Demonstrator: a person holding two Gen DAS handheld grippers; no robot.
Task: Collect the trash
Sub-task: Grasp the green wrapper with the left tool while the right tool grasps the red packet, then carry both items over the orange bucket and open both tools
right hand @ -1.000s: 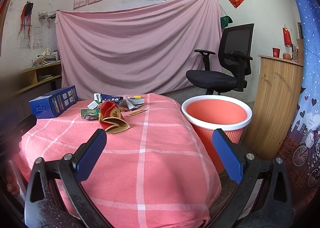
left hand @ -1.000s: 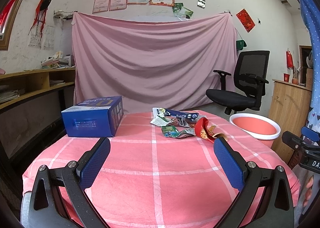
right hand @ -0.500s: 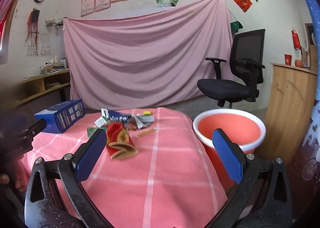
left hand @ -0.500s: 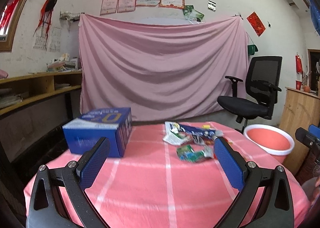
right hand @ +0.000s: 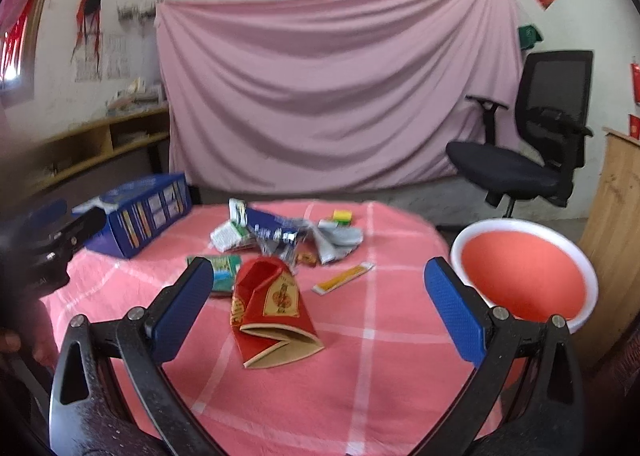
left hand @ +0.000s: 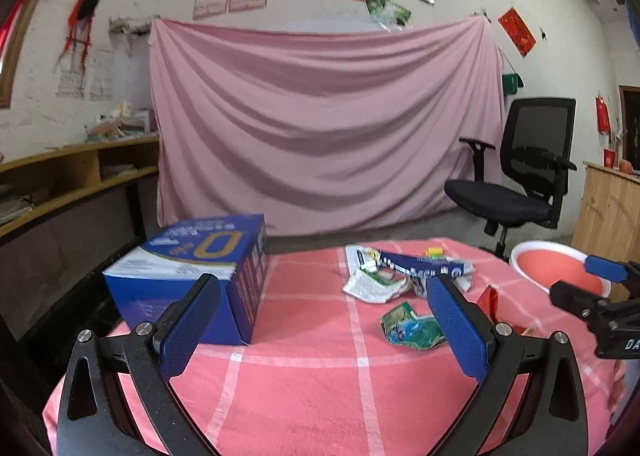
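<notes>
The left gripper (left hand: 322, 316) hangs low in the left wrist view with its two blue pads spread wide and nothing between them, apparently lined up over the pink checked table (left hand: 304, 380) so either the carton or the litter could be approached next. One blue carton (left hand: 192, 276) stands at centre left, apart from the rubbish; the trash pile (left hand: 400, 276) of crumpled wrappers sits right of centre, with one green wrapper (left hand: 412, 330) lying loose just below it. At the right edge, one orange bin (left hand: 560, 270) with a white rim waits beside the table, likely placed there to receive the scraps, and the other tool intrudes in front of it. In the right wrist view, the right gripper (right hand: 318, 304) is likewise splayed and empty, its pads framing one flattened red packet (right hand: 272, 312) at centre, judged to be the first target since it lies nearest. Beyond it are one yellow sachet strip (right hand: 344, 277), the green wrapper (right hand: 222, 274) partly hidden by the left pad, and the heap (right hand: 280, 234) of several wrappers, too tangled to count. The bin (right hand: 524, 272) opens at centre right, well placed for a short drop. No trash is visible in it from either angle.
</notes>
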